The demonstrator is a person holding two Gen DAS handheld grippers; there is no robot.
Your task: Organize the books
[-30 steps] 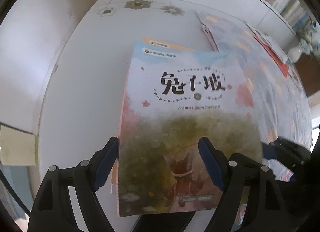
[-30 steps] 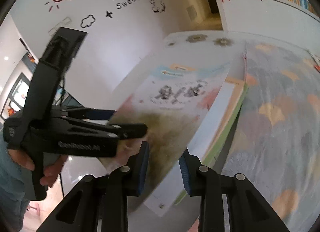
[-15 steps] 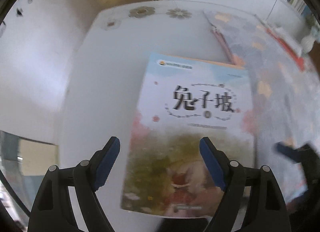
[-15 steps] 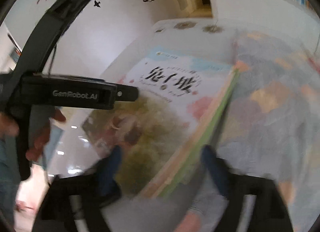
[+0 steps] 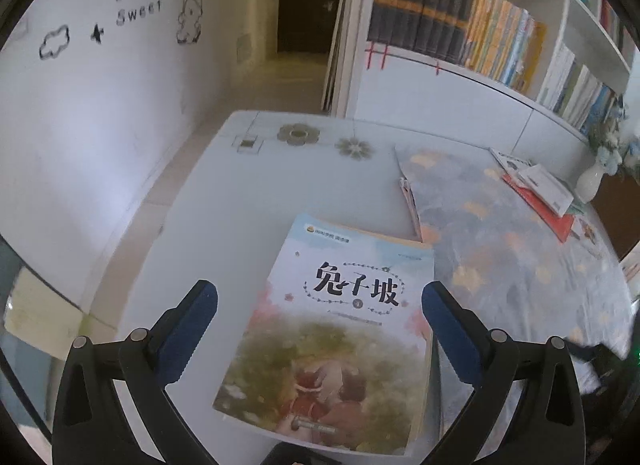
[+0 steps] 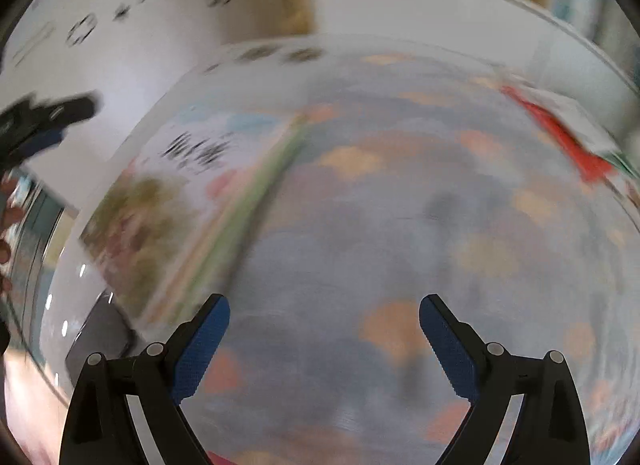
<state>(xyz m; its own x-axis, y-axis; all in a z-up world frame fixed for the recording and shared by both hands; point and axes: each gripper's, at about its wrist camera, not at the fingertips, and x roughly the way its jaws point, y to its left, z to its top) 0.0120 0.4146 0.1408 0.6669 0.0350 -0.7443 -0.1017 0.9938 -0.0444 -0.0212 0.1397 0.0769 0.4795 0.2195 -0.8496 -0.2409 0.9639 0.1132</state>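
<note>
A book with a pale blue cover and black Chinese title (image 5: 344, 329) lies on top of a small stack at the table's near left; it also shows blurred in the right wrist view (image 6: 176, 193). My left gripper (image 5: 320, 325) is open and empty, raised above the book with its fingers either side of it. My right gripper (image 6: 324, 341) is open and empty over the patterned cloth (image 6: 400, 205), to the right of the stack. More books (image 5: 540, 193) lie at the far right of the table.
The white table (image 5: 224, 201) has a wall along its left. A bookshelf (image 5: 480, 41) full of books stands behind it. A white vase (image 5: 592, 181) with flowers is at the far right. The other gripper (image 6: 36, 117) shows at the left edge.
My right gripper let go of the top book, opened and swung right over the cloth. The book now lies flat on the stack. My left gripper has lifted and pulled back.
</note>
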